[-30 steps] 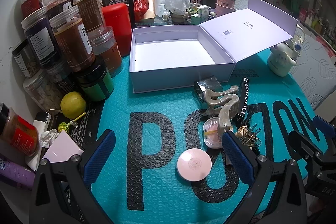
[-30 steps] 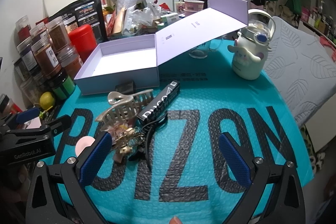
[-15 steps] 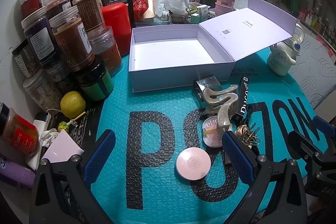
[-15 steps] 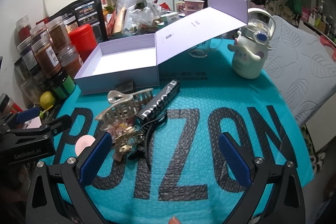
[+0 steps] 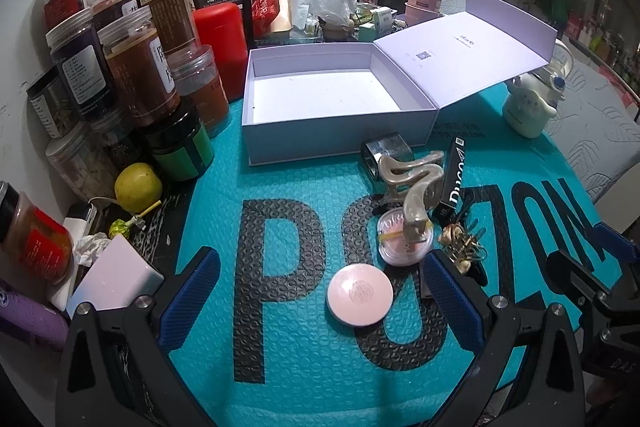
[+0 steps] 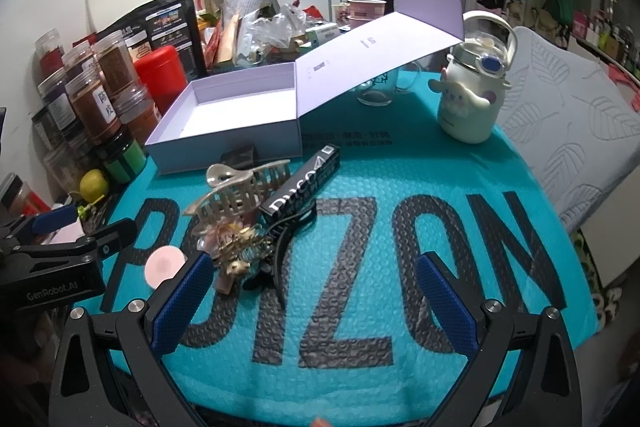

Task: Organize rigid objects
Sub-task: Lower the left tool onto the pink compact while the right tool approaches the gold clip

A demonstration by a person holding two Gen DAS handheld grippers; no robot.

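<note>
Left gripper (image 5: pixel 320 303) spread wide, empty; pink compact (image 5: pixel 359 295) between its fingers. Right gripper (image 6: pixel 312 303) likewise wide and empty; hair clip (image 6: pixel 244 189) and Duco box (image 6: pixel 302 185) ahead of its left finger. Open box (image 5: pixel 332 107) beyond, empty.

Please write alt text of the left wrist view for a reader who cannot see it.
An open, empty white box sits on a teal mat, behind small items: a pink round compact, a beige hair claw and a black carton. The open left gripper frames the compact; jars stand at left.
</note>
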